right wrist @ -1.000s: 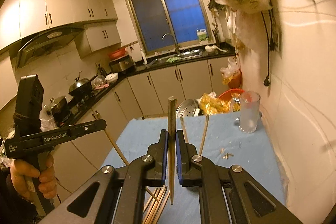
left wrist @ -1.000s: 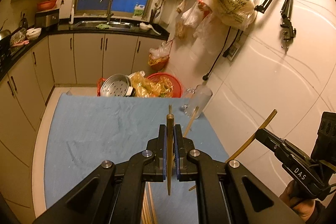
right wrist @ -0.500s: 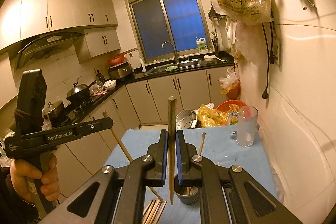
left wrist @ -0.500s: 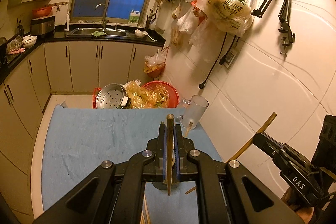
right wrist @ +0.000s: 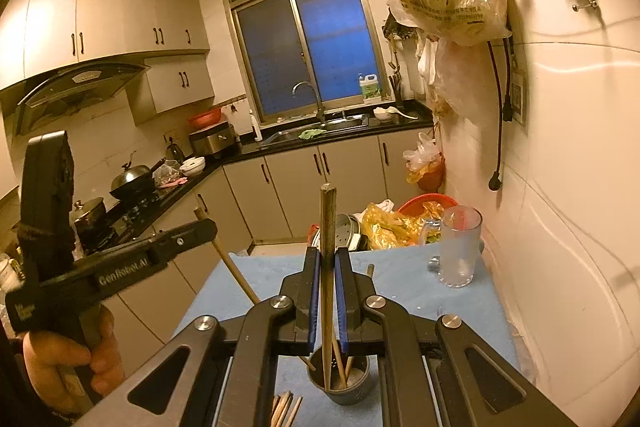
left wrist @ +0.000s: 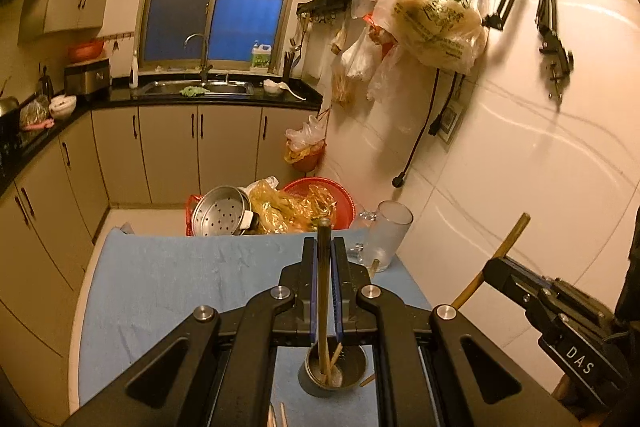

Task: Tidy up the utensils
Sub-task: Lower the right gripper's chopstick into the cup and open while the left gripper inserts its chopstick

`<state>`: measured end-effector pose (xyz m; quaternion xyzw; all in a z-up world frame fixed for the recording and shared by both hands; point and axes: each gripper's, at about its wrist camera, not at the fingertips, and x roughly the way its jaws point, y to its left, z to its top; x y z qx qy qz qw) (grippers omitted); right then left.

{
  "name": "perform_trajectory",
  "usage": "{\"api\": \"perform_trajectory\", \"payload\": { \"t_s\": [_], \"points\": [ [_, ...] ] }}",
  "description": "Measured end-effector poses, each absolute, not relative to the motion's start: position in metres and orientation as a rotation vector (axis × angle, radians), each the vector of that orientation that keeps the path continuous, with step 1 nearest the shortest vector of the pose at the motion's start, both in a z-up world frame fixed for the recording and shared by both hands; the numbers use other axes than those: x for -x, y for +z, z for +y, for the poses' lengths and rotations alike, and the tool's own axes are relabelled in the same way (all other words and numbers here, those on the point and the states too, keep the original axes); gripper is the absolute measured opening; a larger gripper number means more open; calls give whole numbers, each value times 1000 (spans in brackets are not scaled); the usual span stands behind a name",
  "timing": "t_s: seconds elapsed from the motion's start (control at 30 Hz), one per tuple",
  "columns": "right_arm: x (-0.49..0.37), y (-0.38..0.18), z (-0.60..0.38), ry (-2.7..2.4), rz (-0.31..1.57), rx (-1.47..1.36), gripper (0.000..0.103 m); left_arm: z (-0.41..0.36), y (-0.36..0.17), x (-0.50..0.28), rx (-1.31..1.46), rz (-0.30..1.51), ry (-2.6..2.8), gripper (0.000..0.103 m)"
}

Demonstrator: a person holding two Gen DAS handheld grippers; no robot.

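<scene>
My left gripper (left wrist: 323, 247) is shut on a wooden chopstick (left wrist: 322, 291) held upright, its lower end inside a small dark metal cup (left wrist: 335, 373) on the blue cloth. My right gripper (right wrist: 325, 255) is shut on another chopstick (right wrist: 327, 267), also upright with its tip in the same cup (right wrist: 340, 379). Other chopsticks stand in the cup. Loose chopsticks (right wrist: 285, 409) lie on the cloth near the cup. Each gripper shows in the other's view, the right gripper (left wrist: 532, 291) at the right and the left gripper (right wrist: 132, 259) at the left.
A blue cloth (left wrist: 168, 287) covers the table. A glass mug (right wrist: 458, 247) stands at its far right by the tiled wall. Behind the table are a metal steamer (left wrist: 218, 211), yellow bags and a red basket (left wrist: 320, 193). Bags hang on the wall.
Both grippers have tilted and lowered their chopsticks so the cup has come into view with both tips inside it. The mug now looks nearer.
</scene>
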<state>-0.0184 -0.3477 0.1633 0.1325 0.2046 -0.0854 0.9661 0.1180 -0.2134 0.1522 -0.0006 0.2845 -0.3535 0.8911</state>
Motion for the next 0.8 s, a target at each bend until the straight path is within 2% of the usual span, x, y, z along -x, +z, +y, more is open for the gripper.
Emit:
{"api": "perform_trajectory", "payload": {
  "t_s": [0.8],
  "points": [
    [-27,107,-366,-210,507,-237,9,-248,100,-126,-92,588,-731,7]
  ]
}}
